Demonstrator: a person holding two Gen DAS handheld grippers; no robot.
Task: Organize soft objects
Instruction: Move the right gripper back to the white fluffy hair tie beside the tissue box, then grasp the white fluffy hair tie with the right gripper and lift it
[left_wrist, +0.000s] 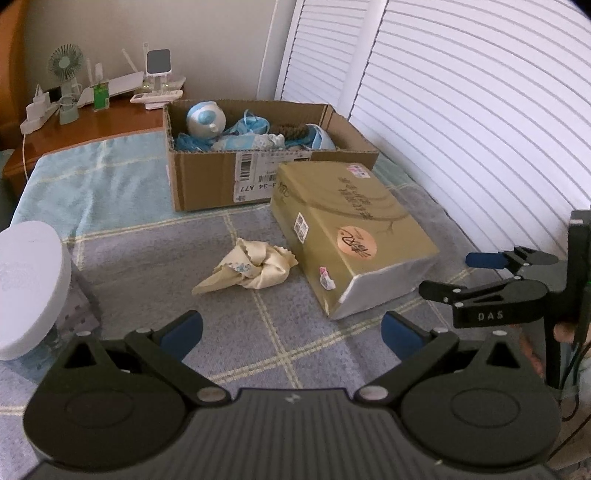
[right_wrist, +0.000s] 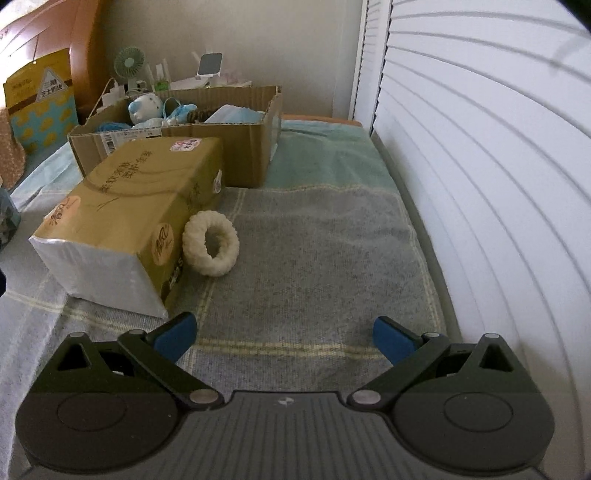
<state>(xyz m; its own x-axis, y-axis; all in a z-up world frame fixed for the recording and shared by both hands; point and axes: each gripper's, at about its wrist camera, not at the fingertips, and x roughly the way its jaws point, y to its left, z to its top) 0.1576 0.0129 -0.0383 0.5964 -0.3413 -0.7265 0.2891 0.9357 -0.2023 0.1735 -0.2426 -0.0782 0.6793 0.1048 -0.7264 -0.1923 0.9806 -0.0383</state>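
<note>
Soft things left out on the bed number two: a crumpled cream cloth and a fuzzy cream ring. Both lie on the checked blanket, on opposite sides of the gold tissue pack. Behind the pack stands the cardboard box, already holding several blue and white soft items.

The left gripper has its jaws spread wide and holds nothing. The cloth lies straight ahead of it, slightly left of centre, near the pack's left edge but not clearly touching it. Its longer axis runs from lower left to upper right, across the gripper's line of sight.

The right gripper is likewise spread and empty. The ring lies ahead and to its left, leaning against the pack's side, tilted with its hole facing the camera.

Each hand is nearer its own item, so the cloth likely falls to the left and the ring to the right, with the box beyond both.
</note>
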